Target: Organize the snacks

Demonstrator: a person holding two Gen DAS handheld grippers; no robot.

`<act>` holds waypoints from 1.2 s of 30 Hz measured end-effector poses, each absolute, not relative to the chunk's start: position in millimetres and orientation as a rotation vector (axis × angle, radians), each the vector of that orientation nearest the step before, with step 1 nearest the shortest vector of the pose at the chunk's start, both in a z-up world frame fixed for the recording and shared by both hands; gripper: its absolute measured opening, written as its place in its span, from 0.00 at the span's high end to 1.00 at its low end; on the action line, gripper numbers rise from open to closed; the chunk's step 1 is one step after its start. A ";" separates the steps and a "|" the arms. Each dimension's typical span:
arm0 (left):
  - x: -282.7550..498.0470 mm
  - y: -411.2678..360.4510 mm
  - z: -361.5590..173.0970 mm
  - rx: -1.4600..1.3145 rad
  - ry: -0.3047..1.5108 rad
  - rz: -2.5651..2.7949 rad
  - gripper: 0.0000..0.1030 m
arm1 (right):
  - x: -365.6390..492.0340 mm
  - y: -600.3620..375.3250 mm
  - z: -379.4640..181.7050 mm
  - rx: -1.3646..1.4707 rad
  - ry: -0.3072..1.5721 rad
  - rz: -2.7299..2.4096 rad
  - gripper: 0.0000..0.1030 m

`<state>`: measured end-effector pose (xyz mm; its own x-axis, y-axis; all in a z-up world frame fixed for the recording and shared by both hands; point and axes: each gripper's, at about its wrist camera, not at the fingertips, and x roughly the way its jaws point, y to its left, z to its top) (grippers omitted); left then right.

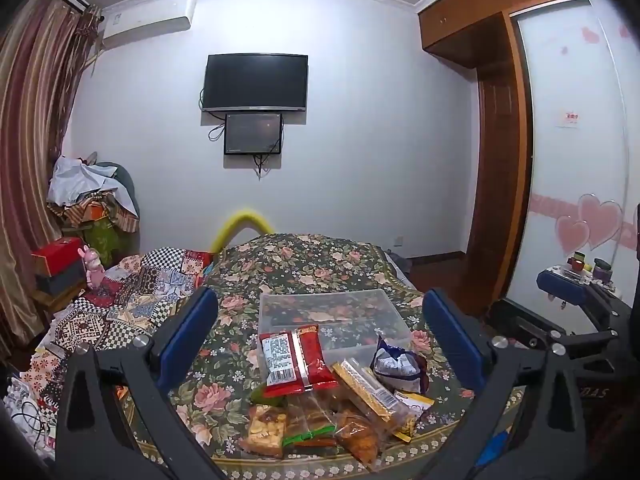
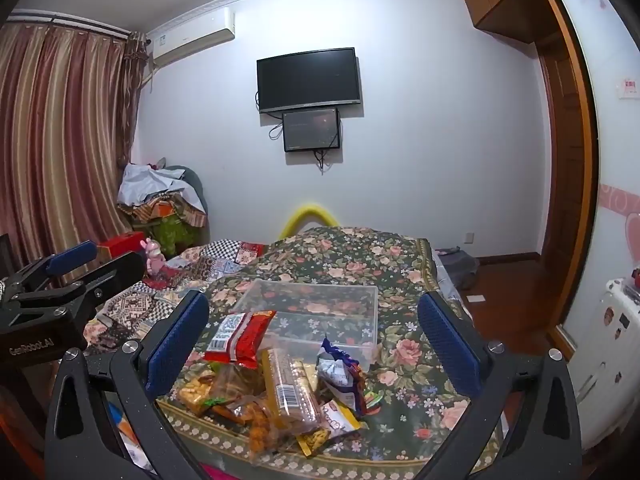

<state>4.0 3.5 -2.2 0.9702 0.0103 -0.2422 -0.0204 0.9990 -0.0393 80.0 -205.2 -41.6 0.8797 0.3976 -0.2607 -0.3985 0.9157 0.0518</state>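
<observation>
left gripper (image 1: pixel 320 332) jaws wide, empty | right gripper (image 2: pixel 312 332) likewise | red snack packet (image 1: pixel 294 360) – just below-ahead, between left jaws – long axis pointing away

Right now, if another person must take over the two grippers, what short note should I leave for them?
Left gripper: open, holding nothing, hovering over the snack pile.
Right gripper: open, holding nothing, beside the left one.
Clear plastic box: on the floral cloth, just behind the pile, nothing in it.
Snacks: all in one loose heap in front of the box. The red packet leans on the box's near edge; the long gold packet and the blue-and-white bag lie on top of the heap.
Done: nothing sorted so far.
Left: move every snack into the box.
</observation>
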 end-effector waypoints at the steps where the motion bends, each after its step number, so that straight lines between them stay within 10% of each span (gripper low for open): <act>1: 4.5 4.3 -2.4 -0.043 0.245 0.017 0.00 | 79.7 -204.9 -41.5 -0.003 0.271 0.414 0.00; 36: 8.3 3.6 -7.7 -0.044 0.247 0.011 0.00 | 81.5 -206.2 -41.6 -0.008 0.266 0.407 0.00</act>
